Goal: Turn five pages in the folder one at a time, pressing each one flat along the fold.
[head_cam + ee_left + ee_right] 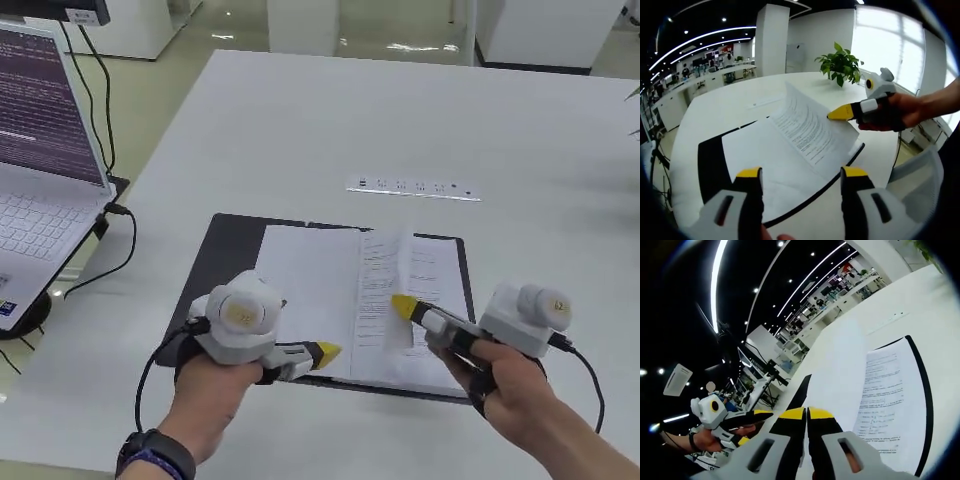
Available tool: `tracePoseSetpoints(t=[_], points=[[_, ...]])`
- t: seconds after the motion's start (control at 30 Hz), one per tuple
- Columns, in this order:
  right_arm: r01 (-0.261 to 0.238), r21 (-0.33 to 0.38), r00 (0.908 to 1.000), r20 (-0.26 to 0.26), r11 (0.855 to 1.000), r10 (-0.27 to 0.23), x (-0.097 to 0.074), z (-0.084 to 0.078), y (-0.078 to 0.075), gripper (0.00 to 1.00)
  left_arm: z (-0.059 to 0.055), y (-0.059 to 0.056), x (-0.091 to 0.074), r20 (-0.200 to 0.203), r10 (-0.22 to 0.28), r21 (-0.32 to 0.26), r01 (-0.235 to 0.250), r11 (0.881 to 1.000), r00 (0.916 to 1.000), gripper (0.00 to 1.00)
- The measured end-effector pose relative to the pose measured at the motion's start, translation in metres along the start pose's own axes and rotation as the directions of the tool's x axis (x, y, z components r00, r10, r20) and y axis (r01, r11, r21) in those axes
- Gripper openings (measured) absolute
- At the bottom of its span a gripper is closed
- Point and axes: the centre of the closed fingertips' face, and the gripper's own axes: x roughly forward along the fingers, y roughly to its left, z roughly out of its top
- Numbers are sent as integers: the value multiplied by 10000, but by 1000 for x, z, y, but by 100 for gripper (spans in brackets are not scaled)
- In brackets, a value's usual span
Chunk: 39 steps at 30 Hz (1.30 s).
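Observation:
A black folder (228, 255) lies open on the white table, with white sheets on both sides. One printed page (386, 290) stands lifted near the fold. My right gripper (403, 305) is shut on that page's edge, and its yellow tips (806, 415) are pressed together with the sheet (840, 370) rising from them. My left gripper (325, 352) hovers open at the folder's near edge, over the left sheet. Between its spread jaws (802, 175) I see the flat left sheet, and beyond it the raised page (810, 125) and the right gripper (842, 112).
An open laptop (40, 170) sits at the table's left edge with a black cable (120, 250) trailing toward the folder. A white power strip (413, 188) lies beyond the folder. A potted plant (840, 62) stands at the table's far end.

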Motion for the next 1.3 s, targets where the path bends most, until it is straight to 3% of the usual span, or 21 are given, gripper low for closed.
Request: tracePoseSetpoints(t=[0.53, 0.9, 1.3], points=[[-499, -45, 9969, -614, 9987, 495, 36, -24, 26, 0, -20, 25, -34, 15, 763, -523, -761, 9957, 9971, 65], [-876, 66, 9922, -888, 9961, 879, 66, -32, 42, 0, -38, 45, -56, 10, 1331, -1025, -1323, 9859, 9911, 68], [-1197, 421, 9863, -1091, 9919, 1236, 100, -45, 62, 0, -47, 62, -73, 122, 1708, -1487, -1672, 9747, 9852, 67]])
